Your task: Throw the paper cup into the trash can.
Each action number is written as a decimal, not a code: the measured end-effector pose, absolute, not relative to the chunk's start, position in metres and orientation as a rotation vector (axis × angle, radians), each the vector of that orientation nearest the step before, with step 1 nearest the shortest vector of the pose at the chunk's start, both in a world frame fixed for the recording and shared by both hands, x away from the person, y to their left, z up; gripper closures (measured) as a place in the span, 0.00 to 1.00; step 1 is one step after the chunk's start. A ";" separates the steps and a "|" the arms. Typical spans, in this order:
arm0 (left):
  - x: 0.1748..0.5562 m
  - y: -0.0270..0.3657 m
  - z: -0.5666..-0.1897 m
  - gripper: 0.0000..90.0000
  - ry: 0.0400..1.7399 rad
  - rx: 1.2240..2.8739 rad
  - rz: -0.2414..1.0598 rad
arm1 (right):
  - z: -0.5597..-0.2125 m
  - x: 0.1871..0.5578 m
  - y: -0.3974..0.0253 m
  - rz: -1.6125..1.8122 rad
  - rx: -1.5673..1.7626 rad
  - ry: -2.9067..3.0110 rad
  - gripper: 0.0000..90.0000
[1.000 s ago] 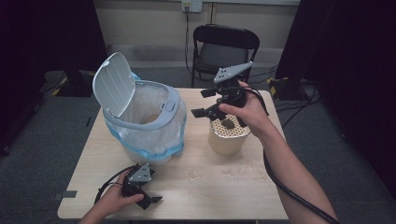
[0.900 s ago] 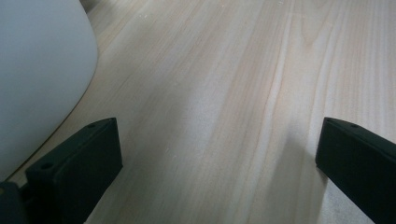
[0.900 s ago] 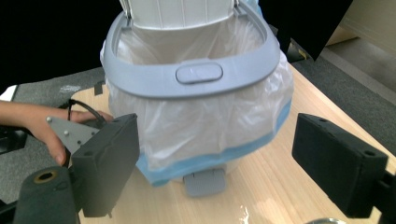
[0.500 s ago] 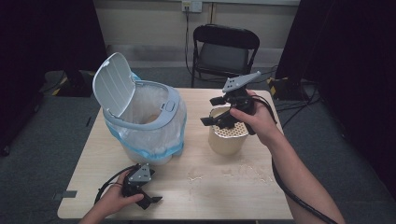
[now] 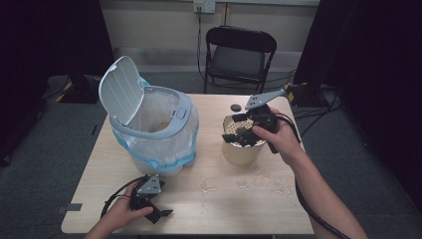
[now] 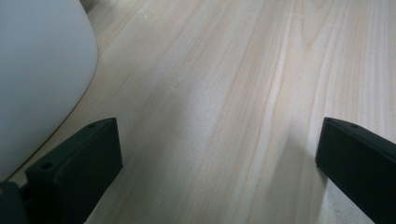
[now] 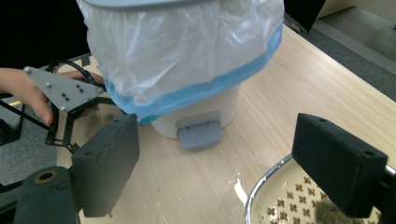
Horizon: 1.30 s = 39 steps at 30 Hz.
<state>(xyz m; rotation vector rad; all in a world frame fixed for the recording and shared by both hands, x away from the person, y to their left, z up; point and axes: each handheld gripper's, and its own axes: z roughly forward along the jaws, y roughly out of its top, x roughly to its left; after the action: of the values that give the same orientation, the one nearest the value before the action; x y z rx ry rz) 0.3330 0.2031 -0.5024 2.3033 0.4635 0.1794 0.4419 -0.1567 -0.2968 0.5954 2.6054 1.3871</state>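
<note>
I hold the right gripper (image 5: 238, 136), jaws apart, over the patterned bowl (image 5: 242, 149) (left gripper (image 5: 155, 213) idle, jaws apart); next, grip its rim.

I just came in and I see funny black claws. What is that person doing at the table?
A person sits at a wooden table with black tongs in each hand. The right tongs are open and hover over the rim of a cream container with a patterned inside. Beside it stands a small white bin with its lid flipped up and a plastic bag lining it. The left tongs rest open on the table near the bin's base. Some spilled bits lie on the table in front of the container.
</note>
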 end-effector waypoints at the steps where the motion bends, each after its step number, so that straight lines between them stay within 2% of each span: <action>1: 0.333 0.203 -0.502 0.00 0.464 2.302 0.179 | -0.299 0.441 -0.158 1.381 0.596 2.606 0.16; 39: 0.333 0.203 -0.503 0.00 0.470 2.296 0.169 | -0.358 0.412 -0.206 1.364 0.660 2.581 0.16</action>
<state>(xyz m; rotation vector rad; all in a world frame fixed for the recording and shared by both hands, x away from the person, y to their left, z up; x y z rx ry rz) 0.3327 0.2028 -0.5031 2.2957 0.4699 0.1685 0.4122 -0.2059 -0.3581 0.6596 2.5814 1.3642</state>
